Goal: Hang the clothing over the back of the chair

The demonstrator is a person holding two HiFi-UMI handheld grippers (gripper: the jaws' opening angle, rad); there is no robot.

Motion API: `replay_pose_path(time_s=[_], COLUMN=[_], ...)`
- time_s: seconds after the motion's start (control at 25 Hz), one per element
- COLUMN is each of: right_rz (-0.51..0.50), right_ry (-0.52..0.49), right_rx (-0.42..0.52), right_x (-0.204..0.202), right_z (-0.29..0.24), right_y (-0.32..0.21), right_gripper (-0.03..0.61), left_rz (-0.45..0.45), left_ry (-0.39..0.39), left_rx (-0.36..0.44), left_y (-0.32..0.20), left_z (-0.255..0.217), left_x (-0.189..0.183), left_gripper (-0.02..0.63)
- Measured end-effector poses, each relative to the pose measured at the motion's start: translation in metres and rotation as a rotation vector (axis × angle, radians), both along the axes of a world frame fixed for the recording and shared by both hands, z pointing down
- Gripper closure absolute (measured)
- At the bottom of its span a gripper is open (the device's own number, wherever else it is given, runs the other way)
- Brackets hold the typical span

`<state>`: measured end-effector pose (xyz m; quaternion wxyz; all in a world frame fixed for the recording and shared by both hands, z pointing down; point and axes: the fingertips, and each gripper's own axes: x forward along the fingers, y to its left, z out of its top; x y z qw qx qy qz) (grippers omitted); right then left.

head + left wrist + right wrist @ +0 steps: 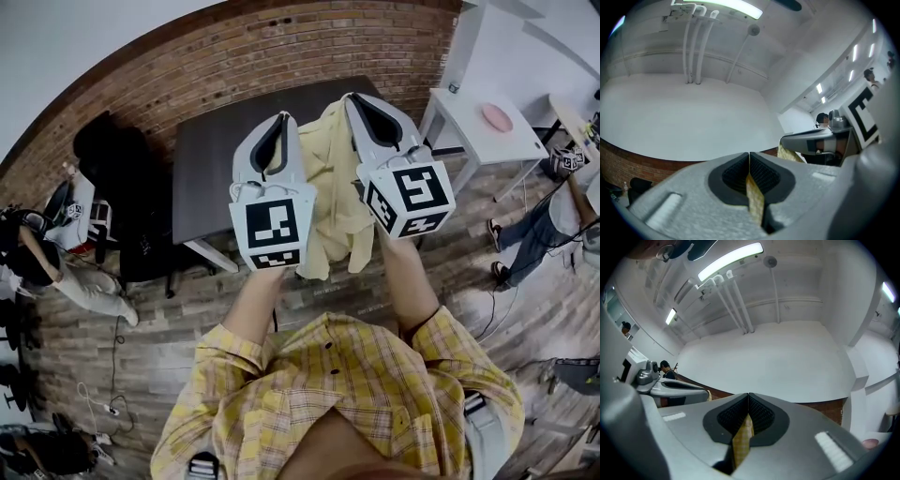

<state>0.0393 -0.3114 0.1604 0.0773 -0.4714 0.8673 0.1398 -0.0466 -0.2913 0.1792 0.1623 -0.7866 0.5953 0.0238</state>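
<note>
A pale yellow shirt (335, 192) hangs in the air between my two grippers, above a dark table (208, 169). My left gripper (282, 119) is shut on one edge of the shirt, and a strip of yellow cloth (753, 199) shows pinched between its jaws. My right gripper (351, 98) is shut on the other edge, with checked yellow cloth (741, 437) between its jaws. Both grippers point upward at a white ceiling. From the left gripper view the right gripper (820, 140) shows with cloth hanging from it. No chair back for hanging is clear in view.
A black chair (122, 187) with dark things on it stands left of the table. A white table (473, 127) with a pink disc stands at the right. People sit on the floor at left (66, 272) and right (534, 230). Brick wall (281, 56) runs behind.
</note>
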Motion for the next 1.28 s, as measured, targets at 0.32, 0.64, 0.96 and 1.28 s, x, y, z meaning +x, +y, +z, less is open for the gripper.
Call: replay_pose_path(time_s=[0.32, 0.64, 0.96, 1.28], right_rz=[-0.009, -0.015, -0.006, 0.001], right_ry=[0.013, 0.030, 0.039, 0.050], right_rx=[0.009, -0.020, -0.071, -0.122], right_x=[-0.005, -0.007, -0.015, -0.017], right_z=[-0.013, -0.008, 0.008, 0.031], right_y=[-0.022, -0.060, -0.097, -0.125], right_gripper=[0.571, 0.571, 0.571, 0.571], left_rz=[-0.029, -0.043, -0.048, -0.033], left_ry=[-0.005, -0.017, -0.003, 0.017], left_rx=[-0.001, -0.049, -0.109, -0.180], left_y=[-0.024, -0.063, -0.099, -0.127], left_z=[-0.011, -0.003, 0.012, 0.036], left_x=[-0.009, -0.011, -0.018, -0.016], left_gripper=[0.609, 0.609, 0.609, 0.609])
